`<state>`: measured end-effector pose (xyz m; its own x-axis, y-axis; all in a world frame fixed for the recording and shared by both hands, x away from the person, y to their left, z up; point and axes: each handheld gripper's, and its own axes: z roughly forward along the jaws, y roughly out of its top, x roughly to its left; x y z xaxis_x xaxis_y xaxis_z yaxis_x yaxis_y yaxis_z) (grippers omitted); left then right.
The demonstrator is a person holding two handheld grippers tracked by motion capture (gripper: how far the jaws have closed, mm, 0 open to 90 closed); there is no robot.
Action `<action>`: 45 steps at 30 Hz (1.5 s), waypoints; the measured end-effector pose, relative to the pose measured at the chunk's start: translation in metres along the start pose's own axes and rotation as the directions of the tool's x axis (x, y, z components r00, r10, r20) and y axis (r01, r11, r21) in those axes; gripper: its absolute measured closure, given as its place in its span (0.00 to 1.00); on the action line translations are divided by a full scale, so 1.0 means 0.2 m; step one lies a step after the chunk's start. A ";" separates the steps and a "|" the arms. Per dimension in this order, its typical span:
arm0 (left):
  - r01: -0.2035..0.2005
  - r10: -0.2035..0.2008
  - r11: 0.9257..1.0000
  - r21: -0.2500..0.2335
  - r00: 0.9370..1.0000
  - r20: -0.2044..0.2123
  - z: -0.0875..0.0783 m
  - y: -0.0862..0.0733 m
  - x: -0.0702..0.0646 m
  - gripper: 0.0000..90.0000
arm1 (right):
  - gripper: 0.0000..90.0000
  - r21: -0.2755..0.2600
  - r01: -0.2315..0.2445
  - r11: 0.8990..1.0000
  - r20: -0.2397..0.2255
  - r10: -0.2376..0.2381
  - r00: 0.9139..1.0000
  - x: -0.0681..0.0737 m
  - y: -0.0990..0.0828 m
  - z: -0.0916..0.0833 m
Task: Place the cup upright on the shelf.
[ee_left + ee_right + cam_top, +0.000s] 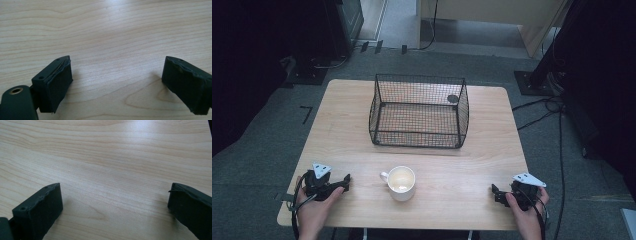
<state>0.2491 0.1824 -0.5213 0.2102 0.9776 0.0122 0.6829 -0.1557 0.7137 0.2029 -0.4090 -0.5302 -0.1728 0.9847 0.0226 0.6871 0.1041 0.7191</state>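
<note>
Both grippers sit low at the near table edge, one in each hand. Left gripper (343, 182) at near-left corner, jaws pointing right toward the mug (401, 183); in its own view (117, 82) the jaws stand wide apart with nothing but bare wood grain between them. Right gripper (495, 194) at near-right corner, jaws pointing left toward the mug; in its own view (115, 210) the jaws are likewise spread wide, holding nothing, pads close to the tabletop.

Mug: white, upright, mouth up, so its long axis is vertical. Handle sticks out to its left, toward the left gripper's jaws. It stands between the two sets of jaws, near the left jaws, well apart from the right ones, touching neither. Inside looks pale; contents unclear.

Basket (419, 111): black wire mesh, open top, upright, long axis running left-right across the table (482, 165). It sits beyond the mug, farther out than both sets of jaws, apart from the mug. Small dark round spot shows at its far right corner; cannot tell what it is.

Left hand (314, 210) and right hand (524, 215) wrap the gripper bodies; grey plates on top, cables trailing back.
</note>
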 end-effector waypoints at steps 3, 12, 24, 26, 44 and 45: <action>-0.007 0.007 1.000 0.006 1.000 0.005 -0.01 0.00 -0.01 0.11 | 0.00 0.000 0.000 1.000 0.000 0.000 1.000 0.00 0.00 0.00; -0.047 0.048 0.999 -0.010 0.986 0.159 -0.04 0.01 -0.10 0.18 | 0.00 0.000 0.000 1.000 0.000 0.000 1.000 0.00 0.00 0.00; -0.122 0.149 0.987 -0.104 0.936 0.318 -0.07 0.06 -0.28 0.24 | 0.00 0.000 -0.001 1.000 0.000 0.001 1.000 0.00 0.00 0.00; -0.122 0.153 0.986 -0.112 0.931 0.332 -0.06 0.07 -0.30 0.26 | 0.00 0.000 -0.001 1.000 0.000 0.001 1.000 0.00 0.00 0.00; -0.172 0.219 0.973 -0.153 0.894 0.392 -0.07 0.15 -0.49 0.65 | 0.00 0.000 -0.001 1.000 0.000 0.001 1.000 0.00 0.00 0.00; -0.166 0.216 0.974 -0.157 0.893 0.394 -0.07 0.16 -0.49 0.70 | 0.00 0.000 0.000 1.000 0.000 0.000 1.000 0.00 0.00 0.00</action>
<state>0.2406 0.0841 -0.4909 0.6108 0.7839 -0.1112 0.5200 -0.2913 0.8029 0.2029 -0.4090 -0.5302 -0.1726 0.9847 0.0231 0.6873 0.1036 0.7190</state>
